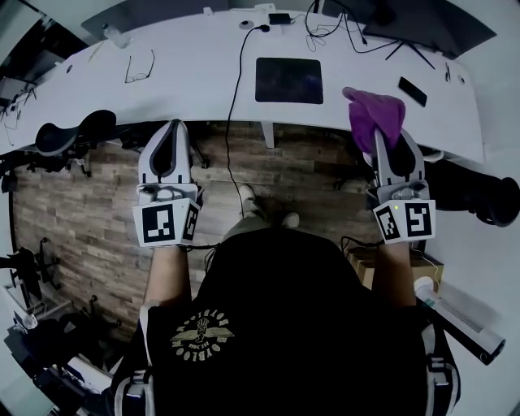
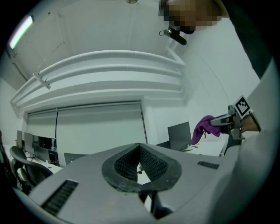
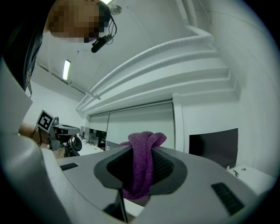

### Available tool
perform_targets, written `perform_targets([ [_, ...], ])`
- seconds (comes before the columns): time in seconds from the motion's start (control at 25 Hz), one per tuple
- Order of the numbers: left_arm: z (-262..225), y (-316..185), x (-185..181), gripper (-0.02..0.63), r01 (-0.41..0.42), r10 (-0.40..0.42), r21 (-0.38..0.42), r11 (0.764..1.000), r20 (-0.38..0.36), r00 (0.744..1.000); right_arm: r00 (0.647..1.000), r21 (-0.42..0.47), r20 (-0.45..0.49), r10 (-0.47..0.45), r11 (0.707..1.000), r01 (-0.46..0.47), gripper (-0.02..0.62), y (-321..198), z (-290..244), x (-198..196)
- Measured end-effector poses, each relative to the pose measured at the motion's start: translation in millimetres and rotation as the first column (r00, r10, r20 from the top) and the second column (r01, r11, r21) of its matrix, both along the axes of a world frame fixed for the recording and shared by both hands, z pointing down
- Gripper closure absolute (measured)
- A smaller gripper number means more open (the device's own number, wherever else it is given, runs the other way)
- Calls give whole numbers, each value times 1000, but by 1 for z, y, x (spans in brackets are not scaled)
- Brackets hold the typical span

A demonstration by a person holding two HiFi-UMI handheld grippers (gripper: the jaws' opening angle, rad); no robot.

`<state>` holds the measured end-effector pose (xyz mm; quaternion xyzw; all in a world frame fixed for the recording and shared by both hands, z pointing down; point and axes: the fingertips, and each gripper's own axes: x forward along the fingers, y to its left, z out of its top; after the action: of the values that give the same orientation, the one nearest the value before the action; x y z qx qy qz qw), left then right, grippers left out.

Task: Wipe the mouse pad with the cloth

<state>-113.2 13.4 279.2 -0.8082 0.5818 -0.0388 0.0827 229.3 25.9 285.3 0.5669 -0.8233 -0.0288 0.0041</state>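
We log the right tongs [image 3: 141, 154] as clenched on the purple cloth [image 3: 142, 168]. In the right gripper view the fabric is pinched between both dark pads, with a fold bulging above the tips and the rest hanging below. In the head view the cloth is bunched at the tip of the right tongs and held in the air. It shows against the near edge of the white tabletop [image 1: 195, 73], to the right of the mouse pad [image 1: 289, 80] and not touching it. The mouse pad is a dark square lying flat near the middle of the tabletop, with nothing on it. The left tongs [image 1: 168, 128] are clenched on nothing: the left gripper view shows the pads meeting at the tips, a sliver of light lower down, and no object between them. From the head view they sit by the tabletop's near edge, well left of the mouse pad and above the wood floor [image 1: 97, 211]. Both tongs point away from the person, and each gripper view catches the other tongs off to one side. Also on the tabletop we note glasses [image 1: 140, 67] at the far left and a black phone [image 1: 413, 91] right of the pad. A black cable [image 1: 236, 106] runs from the far edge over the near edge, left of the pad. A dark monitor [image 1: 422, 24] stands at the far right corner. An office chair [image 1: 69, 134] sits at the left by the tabletop edge.
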Motion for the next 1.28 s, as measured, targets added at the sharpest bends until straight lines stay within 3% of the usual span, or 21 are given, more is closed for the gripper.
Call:
perform_targets([
  [0.96, 7, -142, -79, 604, -122, 122, -5, 993, -46, 991, 997, -11, -13, 74, 997, -74, 495, -114, -11, -102],
  [1.28, 15, -169, -85, 604, -158, 157, -13, 987, -69, 985, 996, -16, -33, 86, 996, -86, 495, -126, -12, -120],
])
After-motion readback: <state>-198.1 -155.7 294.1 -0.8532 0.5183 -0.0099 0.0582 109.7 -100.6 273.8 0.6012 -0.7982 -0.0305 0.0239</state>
